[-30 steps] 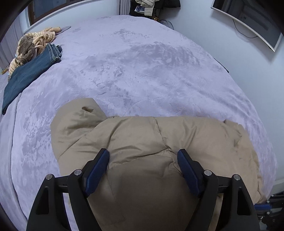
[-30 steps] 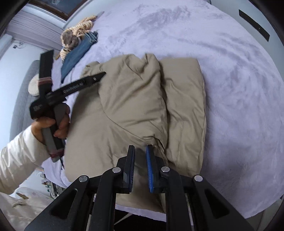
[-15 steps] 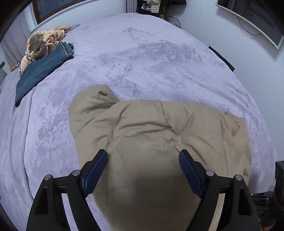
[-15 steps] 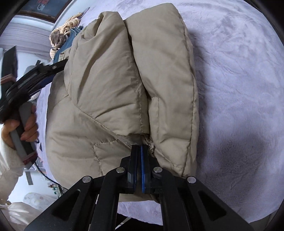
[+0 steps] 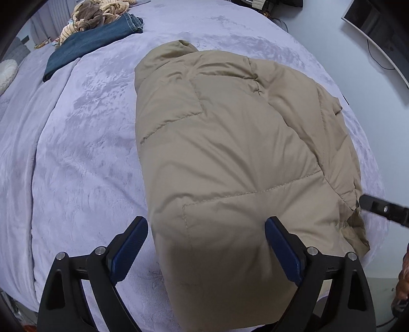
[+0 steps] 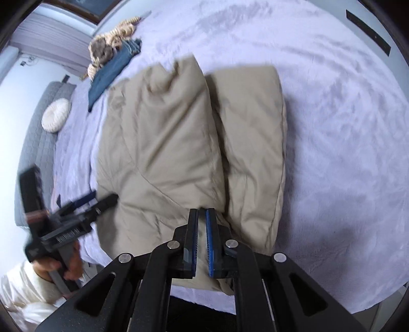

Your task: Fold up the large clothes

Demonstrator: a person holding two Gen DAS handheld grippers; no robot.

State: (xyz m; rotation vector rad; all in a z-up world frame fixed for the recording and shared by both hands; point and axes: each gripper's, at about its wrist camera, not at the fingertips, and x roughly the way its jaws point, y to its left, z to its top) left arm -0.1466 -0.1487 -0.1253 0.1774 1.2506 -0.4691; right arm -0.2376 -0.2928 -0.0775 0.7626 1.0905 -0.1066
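Observation:
A tan puffer jacket (image 5: 230,153) (image 6: 166,153) lies folded lengthwise on the lavender bed (image 5: 76,153) (image 6: 332,127), with its sleeves laid over the body. My left gripper (image 5: 207,229) hangs over the jacket's near end with its jaws opening wide; the pads (image 5: 127,245) do not press the fabric. In the right wrist view the left gripper (image 6: 97,201) sits at the jacket's left edge, held by a hand in a white sleeve. My right gripper (image 6: 202,212) hovers just above the jacket's near fold. Its jaws are almost together and parting slightly, with nothing between them. One right finger (image 5: 375,206) shows at the jacket's right edge.
Folded blue jeans (image 5: 84,46) (image 6: 112,69) and a striped knit garment (image 5: 102,10) (image 6: 110,40) lie at the bed's far left. A round white cushion (image 6: 55,115) rests on a grey quilted seat (image 6: 33,153) beside the bed. A dark screen (image 5: 378,30) hangs on the right wall.
My left gripper has slid left along the jacket's near end and widened. The right gripper, closed on the jacket's fold half a second ago, has lifted off it.

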